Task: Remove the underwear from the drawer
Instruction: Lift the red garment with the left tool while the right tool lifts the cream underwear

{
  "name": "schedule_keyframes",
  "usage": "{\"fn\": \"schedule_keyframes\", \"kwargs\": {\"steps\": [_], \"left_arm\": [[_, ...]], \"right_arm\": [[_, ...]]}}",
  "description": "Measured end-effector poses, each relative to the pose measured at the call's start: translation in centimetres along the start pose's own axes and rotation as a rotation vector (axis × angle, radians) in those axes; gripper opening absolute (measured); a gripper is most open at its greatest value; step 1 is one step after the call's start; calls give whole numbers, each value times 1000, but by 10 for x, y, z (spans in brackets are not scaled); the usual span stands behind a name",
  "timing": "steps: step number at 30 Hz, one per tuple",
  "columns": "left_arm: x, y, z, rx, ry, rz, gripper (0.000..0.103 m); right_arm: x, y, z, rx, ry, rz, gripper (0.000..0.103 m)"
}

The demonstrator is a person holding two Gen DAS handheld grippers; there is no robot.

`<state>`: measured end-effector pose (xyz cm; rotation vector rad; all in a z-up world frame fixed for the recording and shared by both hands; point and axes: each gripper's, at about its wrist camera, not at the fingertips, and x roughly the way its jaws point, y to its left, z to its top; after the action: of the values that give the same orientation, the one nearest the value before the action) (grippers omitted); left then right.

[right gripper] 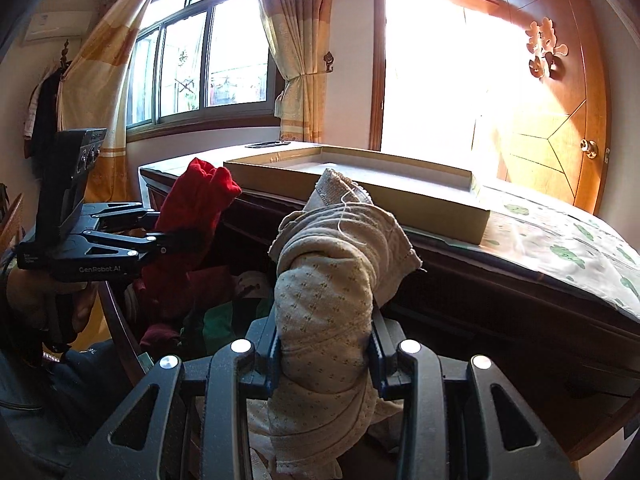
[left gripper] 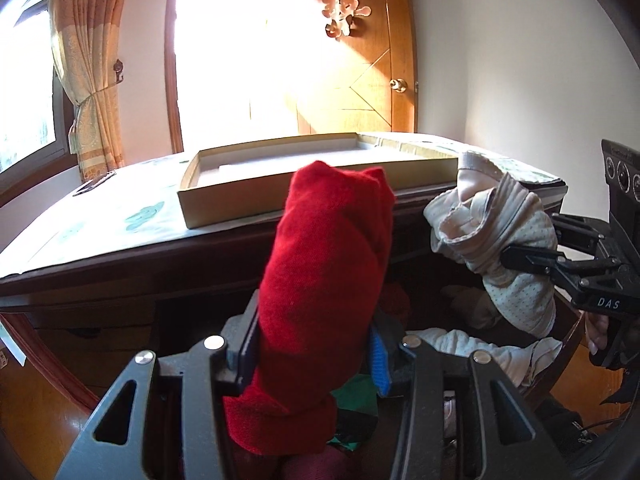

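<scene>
Closest to the left wrist lens, the left gripper (left gripper: 312, 364) is clamped on a rolled red garment (left gripper: 324, 280), whose long axis runs up and away along the fingers, its top reaching level with the front edge of the dresser top (left gripper: 100, 224). Beside it, the right gripper (right gripper: 326, 354) pinches a cream dotted pair of underwear (right gripper: 328, 296) the same way, roll standing up out of the jaws. Both pieces hang above the open drawer (right gripper: 116, 320), just short of the dresser top, where a shallow cardboard box lid (left gripper: 280, 204) sits on a patterned cloth (right gripper: 560, 232). Judging from this, either piece has only to be carried up and forward over the edge, and neither hand looks clearly nearer. More clothing (right gripper: 216, 320) lies in the drawer below, dark and half hidden behind the grippers; how many pieces, and whether the red item is underwear at all, cannot be made out.
</scene>
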<state>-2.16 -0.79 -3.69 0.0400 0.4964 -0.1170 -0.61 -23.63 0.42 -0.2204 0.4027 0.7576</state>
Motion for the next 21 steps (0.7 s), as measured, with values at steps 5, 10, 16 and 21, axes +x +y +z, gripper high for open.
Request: {"fn": "schedule_keyframes", "kwargs": {"steps": [5, 10, 16, 21], "left_arm": [[-3, -5, 4, -8, -35, -5, 44], [-11, -7, 4, -19, -74, -12, 44], [-15, -5, 4, -48, -112, -23, 44], [-15, -6, 3, -55, -122, -27, 44]], "right_arm": [[-3, 3, 0, -14, -27, -8, 37], [-8, 6, -1, -27, -67, -14, 37], [-13, 9, -3, -51, -121, -15, 37], [-19, 13, -6, -77, -179, -16, 37]]}}
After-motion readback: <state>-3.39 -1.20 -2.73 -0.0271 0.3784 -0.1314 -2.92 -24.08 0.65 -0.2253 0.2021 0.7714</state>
